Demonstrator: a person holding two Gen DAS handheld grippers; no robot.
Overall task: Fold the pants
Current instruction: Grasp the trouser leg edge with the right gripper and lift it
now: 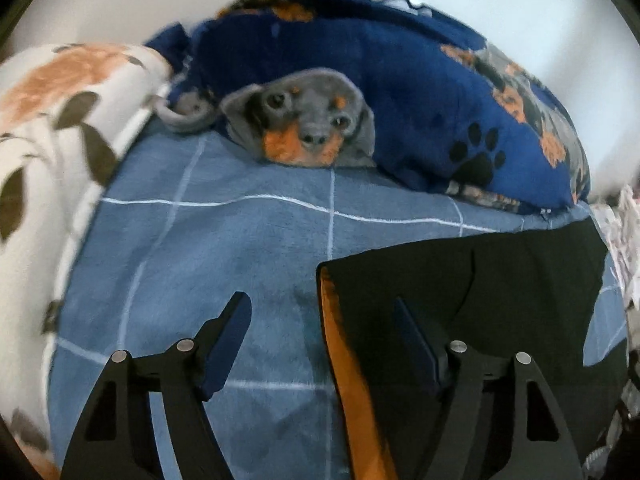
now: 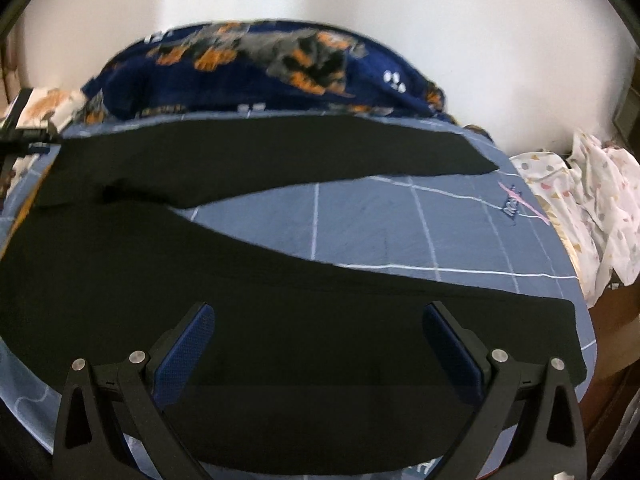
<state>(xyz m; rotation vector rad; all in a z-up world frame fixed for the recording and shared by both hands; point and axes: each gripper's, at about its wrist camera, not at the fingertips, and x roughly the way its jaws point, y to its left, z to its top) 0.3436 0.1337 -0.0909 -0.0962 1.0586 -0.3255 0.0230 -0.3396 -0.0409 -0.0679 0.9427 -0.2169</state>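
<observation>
Black pants lie flat on a blue checked bedspread, both legs spread apart toward the right. In the left wrist view the waist end of the pants shows an orange inner band at its left edge. My left gripper is open, straddling that waist edge just above it. My right gripper is open and empty, hovering over the near leg. The left gripper also shows at the far left of the right wrist view.
A dark blue fleece blanket with dog prints is heaped along the far edge by the white wall. A white floral pillow lies at the left. A crumpled white patterned cloth lies off the bed's right end.
</observation>
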